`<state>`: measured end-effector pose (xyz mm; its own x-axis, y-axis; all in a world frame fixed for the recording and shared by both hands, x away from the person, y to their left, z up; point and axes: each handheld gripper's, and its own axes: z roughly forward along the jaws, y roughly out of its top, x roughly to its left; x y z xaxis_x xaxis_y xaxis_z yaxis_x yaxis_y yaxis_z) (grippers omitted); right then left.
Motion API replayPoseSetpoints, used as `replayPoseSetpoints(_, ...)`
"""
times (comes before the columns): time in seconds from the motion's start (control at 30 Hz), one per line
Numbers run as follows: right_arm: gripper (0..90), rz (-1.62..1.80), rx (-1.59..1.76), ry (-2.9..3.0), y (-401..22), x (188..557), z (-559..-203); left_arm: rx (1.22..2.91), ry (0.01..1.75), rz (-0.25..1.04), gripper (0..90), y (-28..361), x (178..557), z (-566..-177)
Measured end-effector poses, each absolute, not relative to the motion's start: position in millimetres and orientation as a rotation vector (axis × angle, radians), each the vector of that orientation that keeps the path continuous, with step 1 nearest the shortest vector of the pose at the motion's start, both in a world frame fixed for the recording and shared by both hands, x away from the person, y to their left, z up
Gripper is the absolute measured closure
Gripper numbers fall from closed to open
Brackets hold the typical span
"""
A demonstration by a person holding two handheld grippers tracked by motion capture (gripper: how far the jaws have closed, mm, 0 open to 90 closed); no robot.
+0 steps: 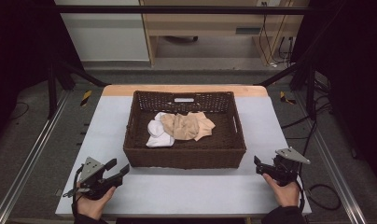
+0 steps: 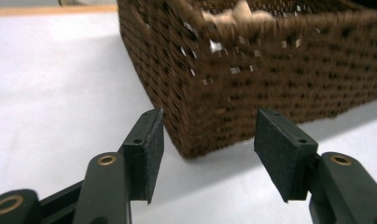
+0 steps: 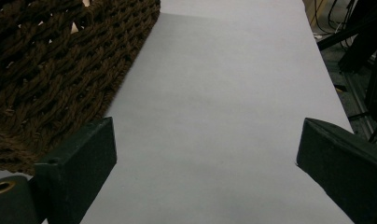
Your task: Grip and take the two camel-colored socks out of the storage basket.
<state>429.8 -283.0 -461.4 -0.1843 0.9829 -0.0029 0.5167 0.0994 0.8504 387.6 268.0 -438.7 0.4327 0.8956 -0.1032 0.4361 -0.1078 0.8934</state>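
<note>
Near the front edge of the table [image 1: 107, 135], both grippers rested low, one at each near corner of the brown wicker basket [image 1: 184, 157]. The left gripper [image 1: 117, 168] pointed at the basket's near left corner, its jaws spread wide with nothing between them; the left gripper view put that woven corner just beyond the open pads [image 2: 147, 149]. The right gripper [image 1: 260, 166] sat at the near right corner, jaws likewise released and empty, with bare table between them. Inside the basket lay a tan cloth [image 1: 186, 125] bunched toward the middle and a white cloth [image 1: 157, 133] touching it on the left. The likely trouble from here was the basket itself: its wall stood high, so a gripper reaching in low could catch the rim and shove or tip the basket. Because the two cloths overlapped, a pinch on one could drag the other up with it, and soft fabric could slip from a shallow grip. The table was covered with a pale, smooth sheet, a strip of bare wood showing at its far edge. Beyond it were grey floor, a wooden bench with cables [image 1: 270, 42], and dark frame rails at both sides.
</note>
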Motion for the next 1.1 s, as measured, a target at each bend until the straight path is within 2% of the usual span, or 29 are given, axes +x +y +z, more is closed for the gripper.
replayPoseSetpoints(0.63,4.7,0.952,1.473,1.773,-281.5,429.4,-462.5,1.622,1.1,0.653,36.6,272.0,391.8,-386.7)
replayPoseSetpoints(1.1,4.8,0.948,1.466,1.774,-281.0,428.4,-461.9,1.653,1.033,0.649,35.8,239.8,419.6,-357.7)
